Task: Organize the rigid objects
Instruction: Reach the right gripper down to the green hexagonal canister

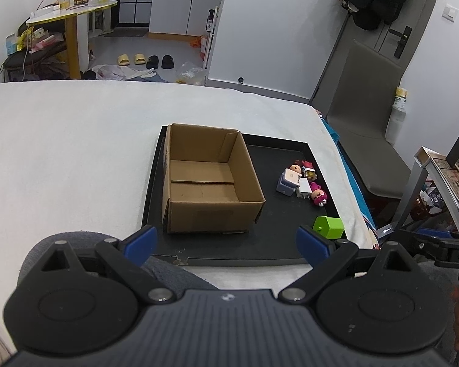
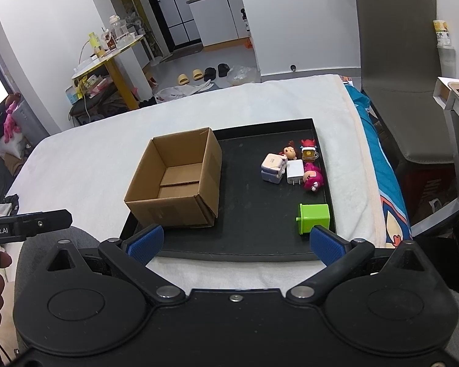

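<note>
An open, empty cardboard box (image 1: 205, 180) (image 2: 177, 180) stands on the left part of a black tray (image 1: 278, 244) (image 2: 248, 214). On the tray's right lie a green cube plug (image 1: 329, 227) (image 2: 314, 217), a white charger (image 1: 304, 187) (image 2: 295, 171), a lilac-white adapter (image 1: 287, 180) (image 2: 272, 166) and small figurines (image 1: 318, 195) (image 2: 312, 177). My left gripper (image 1: 226, 244) is open and empty at the tray's near edge. My right gripper (image 2: 235, 244) is open and empty, its right finger near the green plug.
The tray lies on a white towel-covered table (image 1: 76, 153) (image 2: 91, 159). A grey chair (image 1: 367, 107) (image 2: 404, 61) stands to the right past the table edge. A shelf with clutter (image 1: 443, 183) is at the far right. A yellow-legged table (image 1: 70, 15) stands behind.
</note>
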